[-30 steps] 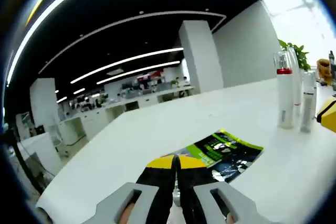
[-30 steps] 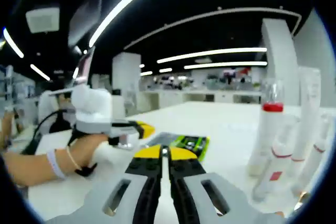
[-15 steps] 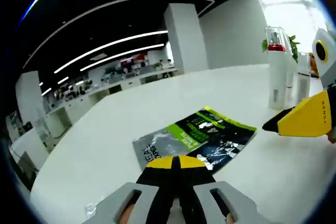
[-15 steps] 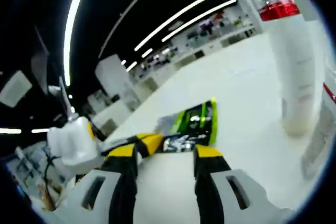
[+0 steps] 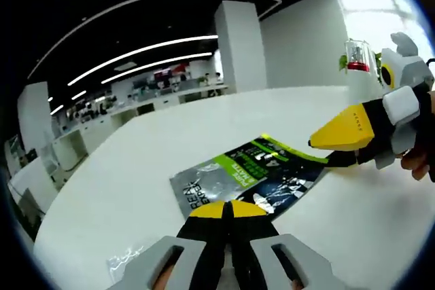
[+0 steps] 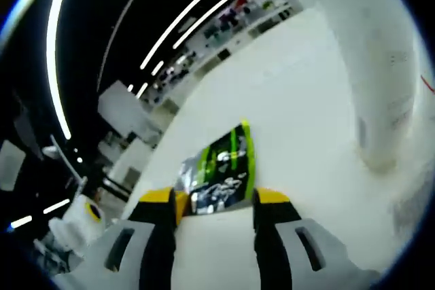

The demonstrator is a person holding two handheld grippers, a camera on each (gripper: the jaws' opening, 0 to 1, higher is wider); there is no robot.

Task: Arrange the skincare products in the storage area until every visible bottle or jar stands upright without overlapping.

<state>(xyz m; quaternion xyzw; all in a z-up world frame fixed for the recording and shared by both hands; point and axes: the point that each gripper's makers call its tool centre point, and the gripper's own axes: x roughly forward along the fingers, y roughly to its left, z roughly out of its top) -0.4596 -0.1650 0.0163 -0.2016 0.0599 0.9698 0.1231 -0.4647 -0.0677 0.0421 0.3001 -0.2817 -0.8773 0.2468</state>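
My right gripper [image 6: 212, 202], jaws spread, lines up on the flat sachet [image 6: 219, 171]; it looks thin, floppy, slick, so I'd pinch its near edge. Left gripper [image 5: 228, 210] is closed, empty.

Materials and finish
Sachet [image 5: 250, 181]: glossy, crinkled foil (reflective); surface [image 5: 136, 168]: smooth matt white; bottle [image 6: 370, 66]: satin white plastic.

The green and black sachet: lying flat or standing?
Lying flat: the green and black sachet rests face-up on the white table, printed front showing.

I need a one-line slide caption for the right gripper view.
Open right gripper approaching a green sachet lying on the white table.
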